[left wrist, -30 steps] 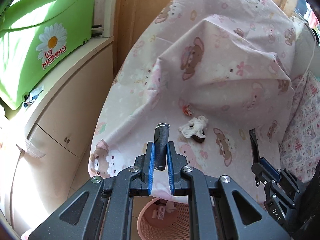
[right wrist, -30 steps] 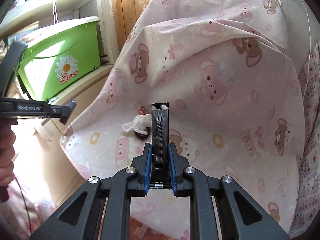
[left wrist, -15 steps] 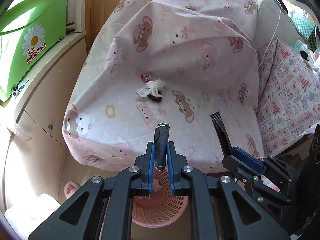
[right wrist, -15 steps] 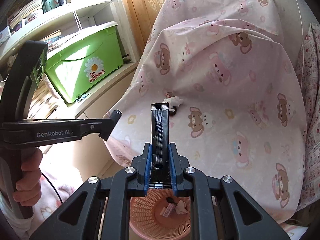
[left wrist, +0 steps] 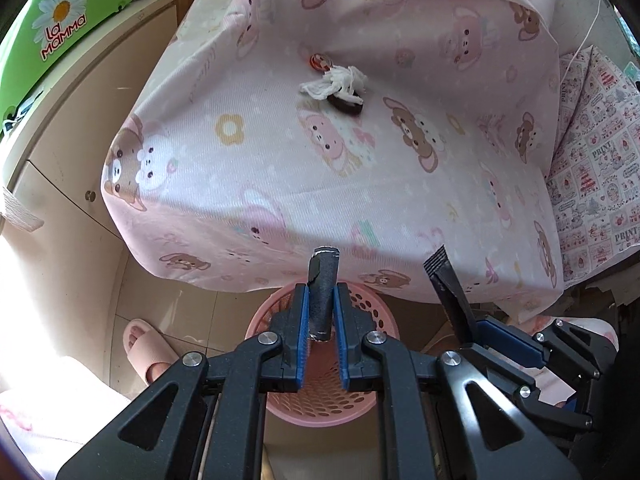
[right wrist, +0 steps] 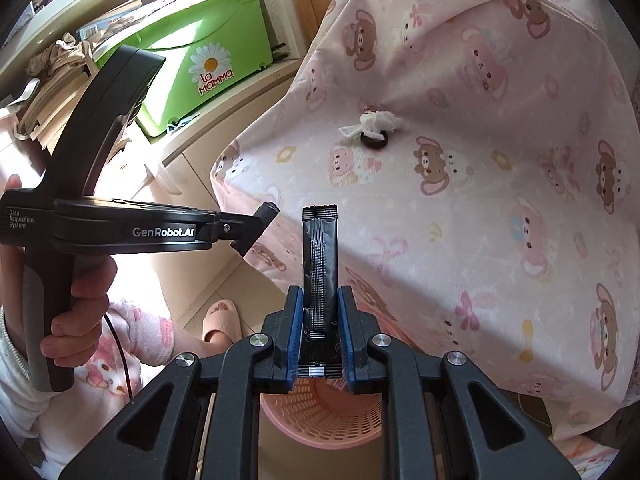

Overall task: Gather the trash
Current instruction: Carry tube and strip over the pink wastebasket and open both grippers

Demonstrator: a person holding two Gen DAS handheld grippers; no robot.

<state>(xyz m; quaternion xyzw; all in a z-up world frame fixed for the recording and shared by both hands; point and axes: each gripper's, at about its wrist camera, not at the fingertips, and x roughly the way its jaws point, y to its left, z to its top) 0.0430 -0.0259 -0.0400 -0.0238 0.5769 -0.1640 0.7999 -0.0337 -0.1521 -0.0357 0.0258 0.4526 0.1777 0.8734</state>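
Observation:
My left gripper (left wrist: 321,304) is shut on a short dark rolled wrapper (left wrist: 322,288) and holds it above the pink mesh basket (left wrist: 372,400) on the floor. My right gripper (right wrist: 319,316) is shut on a long black sachet (right wrist: 320,264), also above the basket (right wrist: 320,420); it shows in the left wrist view (left wrist: 448,292). A crumpled white tissue (left wrist: 336,80) lies on a dark round piece (left wrist: 348,105) on the pink bear-print sheet (left wrist: 280,152), with a small red round thing (left wrist: 319,60) beside it. The tissue also shows in the right wrist view (right wrist: 376,122).
A green "La Mamma" box (right wrist: 200,52) stands on a cream cabinet (left wrist: 60,168) to the left. A foot in a pink slipper (left wrist: 144,344) is on the tiled floor beside the basket. A patterned cloth (left wrist: 592,184) lies to the right.
Both grippers have pulled back from the bed and lowered, with their trash still held, so they now hang over the pink basket. The tissue pile has stayed on the sheet.

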